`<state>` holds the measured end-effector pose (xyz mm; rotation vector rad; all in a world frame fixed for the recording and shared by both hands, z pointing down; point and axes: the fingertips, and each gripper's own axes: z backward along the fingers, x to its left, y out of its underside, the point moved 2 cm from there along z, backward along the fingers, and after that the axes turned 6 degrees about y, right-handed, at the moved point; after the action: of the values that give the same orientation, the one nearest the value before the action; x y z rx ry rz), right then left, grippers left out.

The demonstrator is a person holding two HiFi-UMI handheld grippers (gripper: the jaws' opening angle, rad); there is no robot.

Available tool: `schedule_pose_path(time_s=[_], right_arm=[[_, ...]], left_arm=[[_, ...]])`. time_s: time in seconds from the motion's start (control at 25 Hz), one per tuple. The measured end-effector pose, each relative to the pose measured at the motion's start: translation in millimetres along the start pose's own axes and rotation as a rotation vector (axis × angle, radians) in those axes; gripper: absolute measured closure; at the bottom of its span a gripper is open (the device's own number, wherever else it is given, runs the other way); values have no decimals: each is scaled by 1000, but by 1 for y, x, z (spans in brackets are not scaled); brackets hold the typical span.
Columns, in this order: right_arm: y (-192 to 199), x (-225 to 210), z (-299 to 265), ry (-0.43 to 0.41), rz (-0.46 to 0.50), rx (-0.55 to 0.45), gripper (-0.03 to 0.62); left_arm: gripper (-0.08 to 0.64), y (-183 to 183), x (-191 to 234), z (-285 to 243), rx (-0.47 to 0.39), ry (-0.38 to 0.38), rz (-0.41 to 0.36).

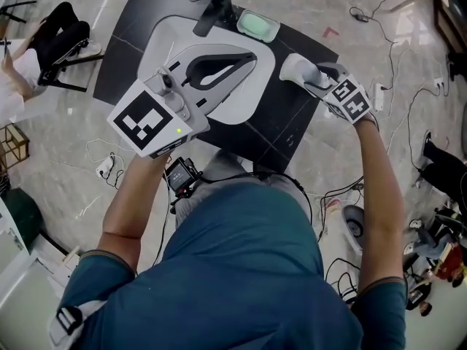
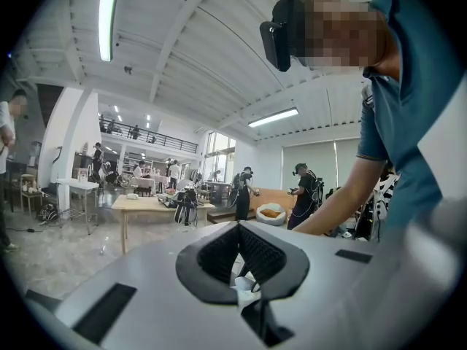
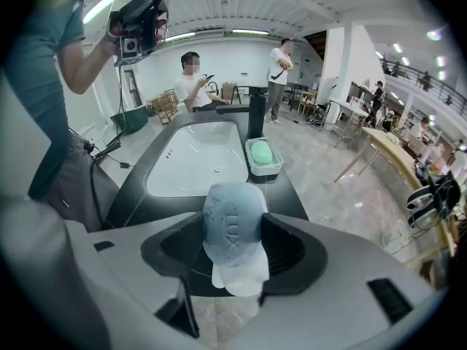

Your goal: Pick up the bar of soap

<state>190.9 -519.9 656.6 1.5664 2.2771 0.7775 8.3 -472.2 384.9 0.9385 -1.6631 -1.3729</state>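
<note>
Right gripper view: a pale blue, rounded bar of soap is being gripped upright between the fingers of the right gripper, over the black desk beside the white sink. The left gripper is being pointed upward, its fingers narrowly apart and empty.

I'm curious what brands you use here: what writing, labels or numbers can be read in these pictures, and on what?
"LUX": pressed into the pale blue bar of soap held in the right gripper.
Marker cube: black-and-white squares only, no words.
Green soap by the sink: nothing readable.
</note>
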Motion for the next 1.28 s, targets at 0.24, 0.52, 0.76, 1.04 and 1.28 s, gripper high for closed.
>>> schedule_pose_path(time_s=[0.24,0.52,0.76,1.04,1.28], right_arm=[[-9,6,18,34,3,-17,331],[-18,16,41,71,1,-44,331],[-25,31,66,103,7,-67,331],[-36,58,84,124,23,-111,331],[-42,83,99,138,28,-139,331]], left_arm=[[557,-3,-9,1,-5,20,-13],[557,-15,-19,3,-23,45,-36],[557,-20,-31,4,-13,68,-41],[557,-26,-41,8,-34,79,-65],[557,-30,-52,10,-37,86,-75]])
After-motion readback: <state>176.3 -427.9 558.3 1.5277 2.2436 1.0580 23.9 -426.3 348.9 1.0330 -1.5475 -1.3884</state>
